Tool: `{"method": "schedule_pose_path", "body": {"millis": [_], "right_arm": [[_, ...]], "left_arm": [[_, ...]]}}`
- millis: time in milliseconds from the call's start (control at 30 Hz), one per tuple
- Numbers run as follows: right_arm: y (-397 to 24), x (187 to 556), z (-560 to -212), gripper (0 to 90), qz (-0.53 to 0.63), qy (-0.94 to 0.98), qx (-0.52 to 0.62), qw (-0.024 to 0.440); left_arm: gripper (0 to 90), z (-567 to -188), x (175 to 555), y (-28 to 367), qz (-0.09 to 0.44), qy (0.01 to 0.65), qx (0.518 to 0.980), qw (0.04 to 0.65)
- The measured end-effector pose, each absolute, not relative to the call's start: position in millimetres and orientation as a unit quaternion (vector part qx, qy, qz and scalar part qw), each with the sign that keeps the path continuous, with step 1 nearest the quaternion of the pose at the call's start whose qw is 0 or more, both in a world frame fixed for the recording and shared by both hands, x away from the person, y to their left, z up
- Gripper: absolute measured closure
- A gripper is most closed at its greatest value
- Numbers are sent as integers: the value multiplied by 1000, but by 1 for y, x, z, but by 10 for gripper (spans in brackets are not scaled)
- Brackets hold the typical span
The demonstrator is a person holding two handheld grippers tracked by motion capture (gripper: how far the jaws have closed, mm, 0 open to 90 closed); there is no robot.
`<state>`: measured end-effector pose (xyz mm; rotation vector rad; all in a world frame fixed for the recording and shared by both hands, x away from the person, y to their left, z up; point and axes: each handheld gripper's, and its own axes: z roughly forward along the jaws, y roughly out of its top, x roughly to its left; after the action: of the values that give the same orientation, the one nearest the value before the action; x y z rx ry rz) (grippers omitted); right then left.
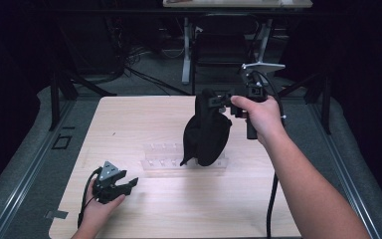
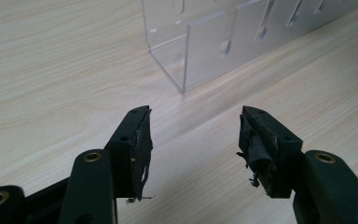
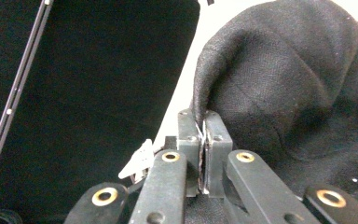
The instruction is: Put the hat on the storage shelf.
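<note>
A black cloth bag hangs in the air over the middle of the wooden table, above a clear plastic rack. My right gripper is shut on the bag's top edge; in the right gripper view the jaws pinch a fold of the black fabric at the right gripper. My left gripper rests low near the table's front left, open, with nothing between its jaws. In the left gripper view the left gripper faces the corner of the clear rack, a short way off.
The clear rack has several slots and upright dividers. Table legs and cables stand on the dark floor beyond the far edge. Bare wood lies in front of the rack and to its left.
</note>
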<state>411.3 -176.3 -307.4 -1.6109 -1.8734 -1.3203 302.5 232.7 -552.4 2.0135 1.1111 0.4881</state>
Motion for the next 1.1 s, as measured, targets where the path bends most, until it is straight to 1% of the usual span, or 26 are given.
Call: {"method": "schedule_pose_path", "body": {"millis": [233,267,400,600,667,833,1100], "right_arm": [[-166,412,-312,872,-476,-656,-555,187],[-165,412,-313,872,-479,-653,-556,188],[-165,412,-313,867,-478,-656,-552,192],[-163,411,-314,861,-480,-655,-551,193],[-161,411,-314,858,-481,-656,-549,193],[-159,412,-314,856,-485,-653,-548,197],[-158,412,-314,852,-487,-653,-545,198]], "left_arm": [[455,-540,299,225,194,421,784,413],[460,-535,299,223,185,417,781,427],[480,-524,299,214,170,403,782,444],[511,-509,303,195,176,377,793,446],[536,-502,306,182,172,369,794,451],[581,-495,311,167,176,358,799,450],[618,-484,314,142,175,335,809,451]]}}
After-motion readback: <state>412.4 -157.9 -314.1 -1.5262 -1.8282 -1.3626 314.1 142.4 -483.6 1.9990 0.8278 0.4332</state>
